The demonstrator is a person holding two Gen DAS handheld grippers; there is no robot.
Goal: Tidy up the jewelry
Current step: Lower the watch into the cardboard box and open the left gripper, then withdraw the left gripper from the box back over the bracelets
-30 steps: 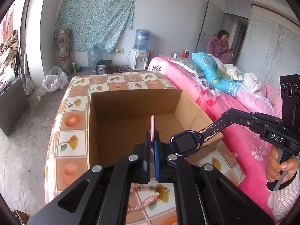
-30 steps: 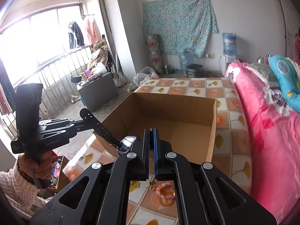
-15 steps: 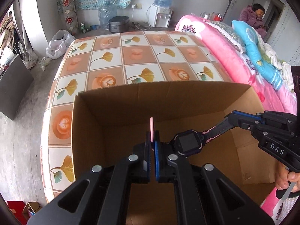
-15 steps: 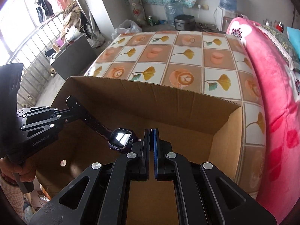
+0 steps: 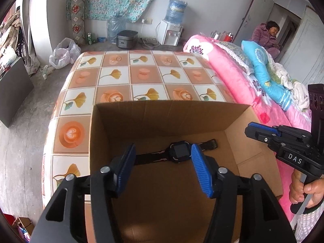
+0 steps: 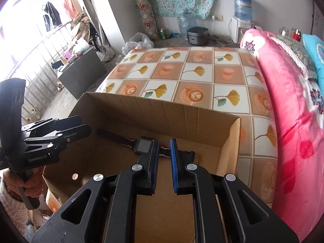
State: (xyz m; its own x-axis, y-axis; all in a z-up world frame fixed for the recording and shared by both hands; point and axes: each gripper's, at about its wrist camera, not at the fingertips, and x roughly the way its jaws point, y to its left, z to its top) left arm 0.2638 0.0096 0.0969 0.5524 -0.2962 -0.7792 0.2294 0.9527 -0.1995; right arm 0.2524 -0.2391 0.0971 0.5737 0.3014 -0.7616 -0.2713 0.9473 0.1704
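A dark smartwatch (image 5: 179, 152) with a black strap lies flat on the floor of an open cardboard box (image 5: 170, 112). It also shows in the right wrist view (image 6: 144, 144). My left gripper (image 5: 162, 169) is open and empty, held above the box with the watch between and beyond its blue pads. My right gripper (image 6: 163, 159) is open a little and empty, above the box; the watch strap runs behind its fingers. The right gripper shows in the left wrist view (image 5: 263, 133), and the left gripper in the right wrist view (image 6: 66, 129).
The box (image 6: 166, 109) stands on a table with a tiled leaf-pattern cloth (image 5: 141, 77). A pink bed (image 6: 289, 105) runs along the right. A person sits at the far right (image 5: 269, 34). A water dispenser (image 5: 172, 30) stands by the far wall.
Both grippers were shut on the watch's strap ends and held it over the box. Both have opened and the watch now lies on the box floor.
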